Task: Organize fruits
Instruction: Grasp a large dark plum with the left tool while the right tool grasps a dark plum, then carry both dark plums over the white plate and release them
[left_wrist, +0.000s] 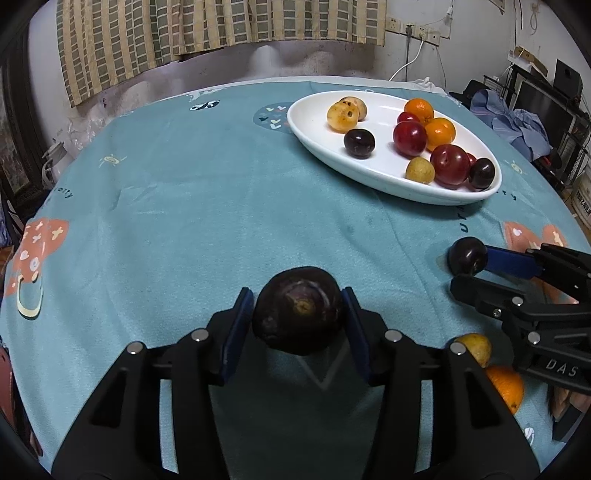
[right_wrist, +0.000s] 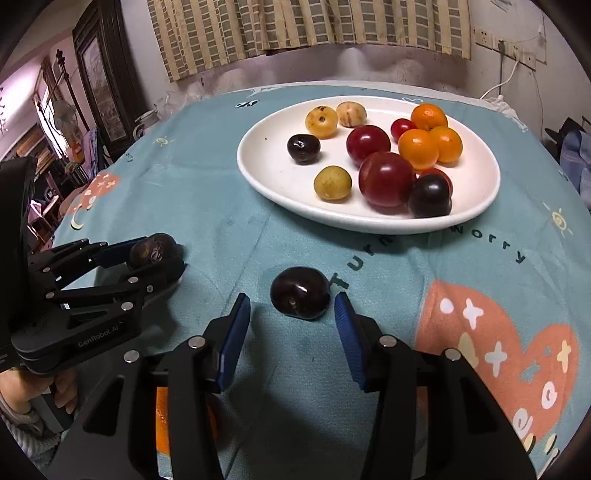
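My left gripper is shut on a dark purple round fruit, its blue pads against both sides. From the right wrist view, that gripper and its fruit sit at the left. My right gripper is open, with a glossy dark plum resting on the cloth between its fingertips and a gap at the left pad. The left wrist view shows the same plum at the tips of the right gripper. The white oval plate holds red plums, oranges, yellow fruits and dark plums.
A yellow fruit and an orange lie on the blue tablecloth near the right gripper. A person's hand grips the left handle. The plate sits far right. A curtain and a wall stand behind the round table.
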